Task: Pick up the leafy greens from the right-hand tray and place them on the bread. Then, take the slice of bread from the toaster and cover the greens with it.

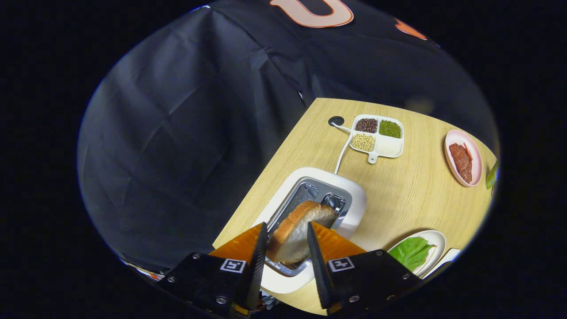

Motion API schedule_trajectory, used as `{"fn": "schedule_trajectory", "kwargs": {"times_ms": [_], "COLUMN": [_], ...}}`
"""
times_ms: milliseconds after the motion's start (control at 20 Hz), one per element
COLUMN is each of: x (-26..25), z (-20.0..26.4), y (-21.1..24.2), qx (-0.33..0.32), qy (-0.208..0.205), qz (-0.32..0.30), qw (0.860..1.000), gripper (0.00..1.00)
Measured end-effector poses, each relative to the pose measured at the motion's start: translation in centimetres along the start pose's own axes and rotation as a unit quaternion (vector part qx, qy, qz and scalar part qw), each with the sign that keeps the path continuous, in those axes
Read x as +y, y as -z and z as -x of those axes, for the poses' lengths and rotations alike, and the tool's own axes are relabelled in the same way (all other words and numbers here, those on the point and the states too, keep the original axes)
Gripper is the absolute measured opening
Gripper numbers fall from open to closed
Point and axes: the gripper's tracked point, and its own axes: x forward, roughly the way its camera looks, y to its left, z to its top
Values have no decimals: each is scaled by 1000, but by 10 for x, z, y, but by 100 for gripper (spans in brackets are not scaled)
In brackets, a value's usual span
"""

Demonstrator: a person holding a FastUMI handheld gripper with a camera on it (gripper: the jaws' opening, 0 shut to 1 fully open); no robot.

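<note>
Above the toaster: the gripper holds a slice of bread between its two fingers, tilted, its lower end just over the slot.
Fingers: both press on the slice's flat faces, one each side, closed on it; gripping the faces rather than the crust probably keeps the soft crumb from tearing.
Toaster: white body, metal-lined slots facing up; the slice looks clear of the slot or nearly so, though the fingers hide its bottom edge.
Cord: runs from behind the toaster to a dark hole in the wooden table.
Leafy greens: lying on a pale plate right of the toaster; whether bread sits under them I cannot tell.
Stage, as I judge it: the covering step, with the slice to be carried right from the toaster and laid over the greens.
Beyond the toaster: a divided dish with three kinds of grain or beans, out of the carrying path.
Far right of the toaster: a pink plate of meat.
Risk: the tilted slice may slip or land skewed.
</note>
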Motion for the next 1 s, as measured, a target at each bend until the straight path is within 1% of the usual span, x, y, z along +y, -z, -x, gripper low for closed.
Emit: {"fn": "schedule_trajectory", "kwargs": {"times_ms": [50, 150, 300, 350, 400, 500, 600, 700, 1000], "x": [0, -4, -7, -8, -11, -15, -13, -13, -16], "z": [1, 3, 11, 12, 15, 20, 25, 36, 71], "y": [-1, 0, -1, -1, -1, -1, 0, -2, -7], "qx": [-1, -3, -11, -14, -20, -32, -40, -52, -94], "qy": [-1, -2, 3, 4, 8, 15, 9, 3, -16], "qz": [-2, -2, 7, 9, 12, 24, 27, 32, 35], "qw": [1000, 1000, 1000, 1000, 1000, 999, 999, 998, 995], "gripper": [51, 43, 29, 27, 20, 12, 9, 8, 8]}}
